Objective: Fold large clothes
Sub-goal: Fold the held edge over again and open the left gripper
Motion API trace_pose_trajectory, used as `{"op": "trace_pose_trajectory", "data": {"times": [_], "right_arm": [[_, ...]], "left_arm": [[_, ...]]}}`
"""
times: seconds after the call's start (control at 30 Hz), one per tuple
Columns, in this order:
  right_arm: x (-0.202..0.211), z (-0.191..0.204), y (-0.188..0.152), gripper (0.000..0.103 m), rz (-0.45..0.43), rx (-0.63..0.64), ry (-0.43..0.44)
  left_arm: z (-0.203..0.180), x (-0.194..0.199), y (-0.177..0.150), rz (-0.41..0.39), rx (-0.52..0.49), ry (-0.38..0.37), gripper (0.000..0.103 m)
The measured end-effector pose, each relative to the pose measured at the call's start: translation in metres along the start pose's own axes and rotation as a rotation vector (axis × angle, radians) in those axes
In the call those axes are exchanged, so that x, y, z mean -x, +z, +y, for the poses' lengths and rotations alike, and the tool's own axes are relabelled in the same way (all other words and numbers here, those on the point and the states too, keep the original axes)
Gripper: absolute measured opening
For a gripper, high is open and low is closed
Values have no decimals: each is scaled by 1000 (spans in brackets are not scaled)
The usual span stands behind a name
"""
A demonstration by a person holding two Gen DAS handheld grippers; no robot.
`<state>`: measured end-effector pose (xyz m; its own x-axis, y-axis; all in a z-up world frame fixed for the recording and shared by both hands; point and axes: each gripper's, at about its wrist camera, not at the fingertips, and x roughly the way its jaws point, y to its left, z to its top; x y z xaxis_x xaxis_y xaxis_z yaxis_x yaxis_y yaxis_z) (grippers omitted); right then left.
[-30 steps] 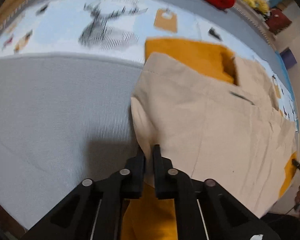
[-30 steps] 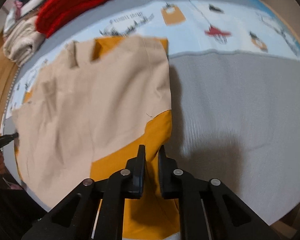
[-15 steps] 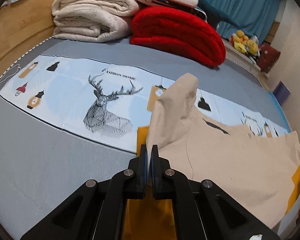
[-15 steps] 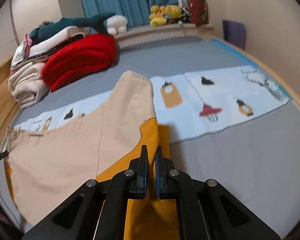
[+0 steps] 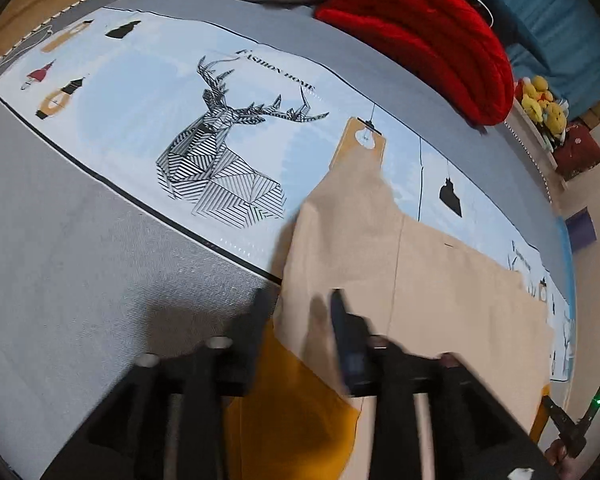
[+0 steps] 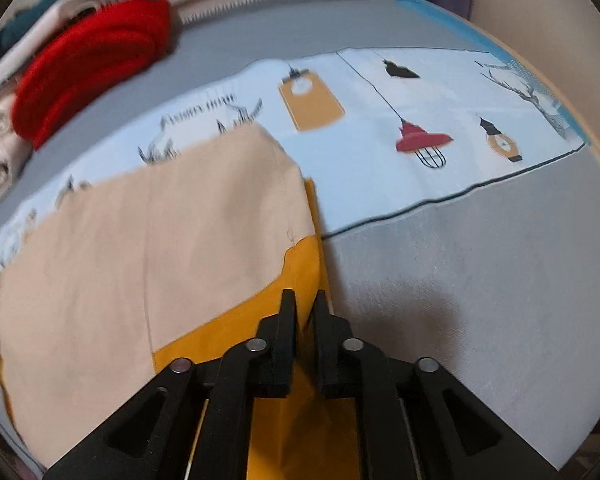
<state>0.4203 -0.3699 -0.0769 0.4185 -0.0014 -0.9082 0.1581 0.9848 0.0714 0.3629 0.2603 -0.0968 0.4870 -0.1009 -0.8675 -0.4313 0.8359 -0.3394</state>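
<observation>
One beige-and-mustard garment (image 5: 420, 280) on bed (image 5: 80, 260), left gripper (image 5: 300, 308) just parted around its edge, right gripper (image 6: 304, 304) loosening, cloth between.

The left black two-finger gripper (image 5: 300, 312) is pointing steeply down toward the bed, its jaws blurred and standing apart; they have just been opening, with the edge of the beige-and-mustard cloth lying between them, unpinched. The right black two-finger gripper (image 6: 303, 308) is also tilting steeply down, its jaws showing a narrow gap after just opening slightly, the mustard cloth lying under and between them; whether the pads are pressing on it cannot be told.
</observation>
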Motion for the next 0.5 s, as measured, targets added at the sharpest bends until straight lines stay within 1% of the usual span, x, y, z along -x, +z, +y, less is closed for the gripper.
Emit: {"op": "trace_pose_trajectory", "data": {"times": [0.1,0.13,0.2,0.27,0.33,0.37,0.4,0.43,0.47,0.5], "right_arm": [[8,-3,-5,24,3,-6,19],[7,-4,-8,27,24,-3,24],[0,-6,-17,29,92,7,6],[-7,-10,-28,29,149,23,-11],[-6,-13,-37,28,164,48,-22],[-4,-13,-41,27,162,58,-26],[-2,-15,-45,18,161,65,-31],[-1,-16,-48,11,160,68,-33],[0,-18,-50,9,155,68,-37],[2,-21,-52,6,147,64,-46]], "left_arm": [[-6,19,-4,-31,-33,-14,35],[-9,23,-6,-33,-44,-29,34],[-16,29,-13,-21,-69,-83,34],[-32,28,-26,23,-125,-147,34],[-49,20,-39,89,-202,-190,34],[-62,13,-51,145,-261,-217,34],[-71,8,-60,176,-303,-227,34],[-83,3,-72,208,-367,-228,35],[-93,-2,-83,219,-434,-209,35],[-100,-6,-90,217,-490,-175,35]]}}
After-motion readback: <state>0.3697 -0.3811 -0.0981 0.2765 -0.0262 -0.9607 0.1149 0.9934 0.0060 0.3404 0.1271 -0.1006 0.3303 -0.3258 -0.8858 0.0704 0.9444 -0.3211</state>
